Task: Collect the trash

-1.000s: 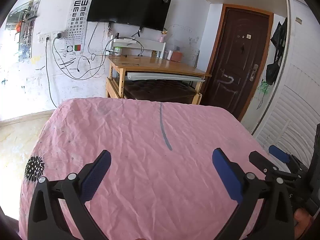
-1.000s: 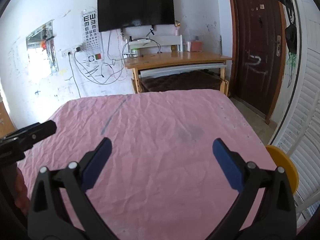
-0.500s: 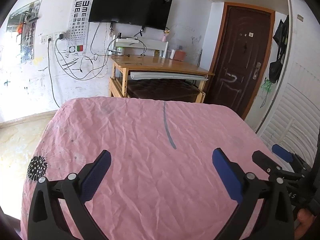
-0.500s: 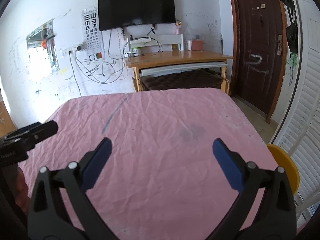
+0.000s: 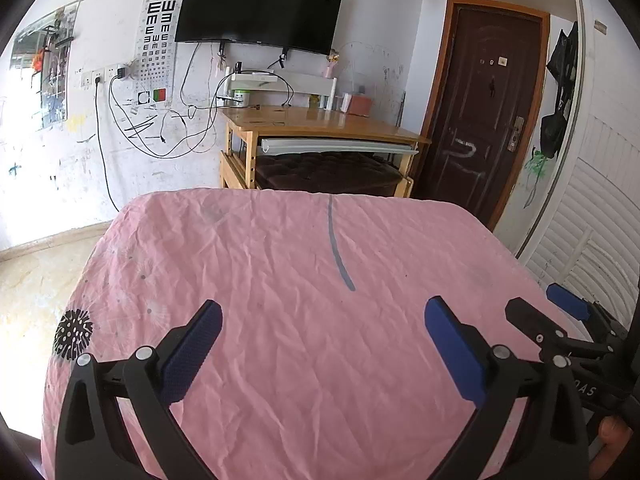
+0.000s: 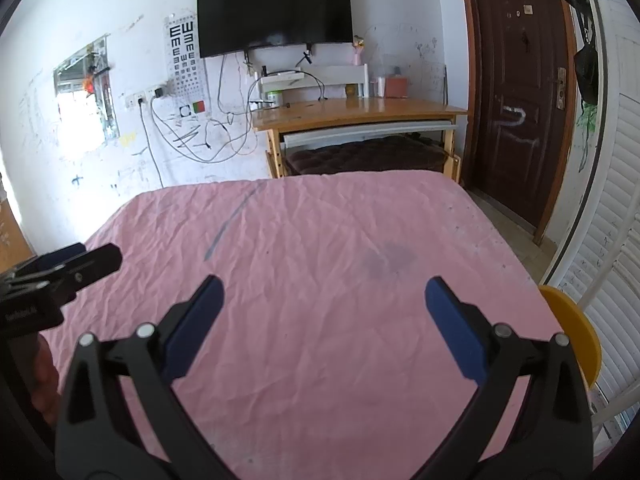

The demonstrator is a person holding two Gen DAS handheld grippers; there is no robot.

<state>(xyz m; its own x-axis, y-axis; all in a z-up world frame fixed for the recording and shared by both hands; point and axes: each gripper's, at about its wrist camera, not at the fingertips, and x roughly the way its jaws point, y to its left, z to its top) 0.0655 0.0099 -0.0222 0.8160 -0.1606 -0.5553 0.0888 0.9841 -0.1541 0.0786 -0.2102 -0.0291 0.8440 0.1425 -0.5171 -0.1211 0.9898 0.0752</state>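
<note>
Now | pink sheet [image 5: 304, 320] wrinkled | left claw [image 5: 324, 320] released | right claw [image 6: 324, 300] released | desk [image 5: 320, 124] beyond

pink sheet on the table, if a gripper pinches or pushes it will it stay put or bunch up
The pink sheet is probably thin and floppy: it is creased all over and drapes over the near-left corner. A push would likely ruck it into folds rather than slide it whole. A pinch by the open left gripper would likely lift only a small tent; nothing visible rests on it.

The left tool [image 5: 322, 326] hangs over the pink bed [image 5: 280, 264], jaws spread wide and empty. The right tool [image 6: 324, 306] is level beside it, equally wide and empty.
</note>
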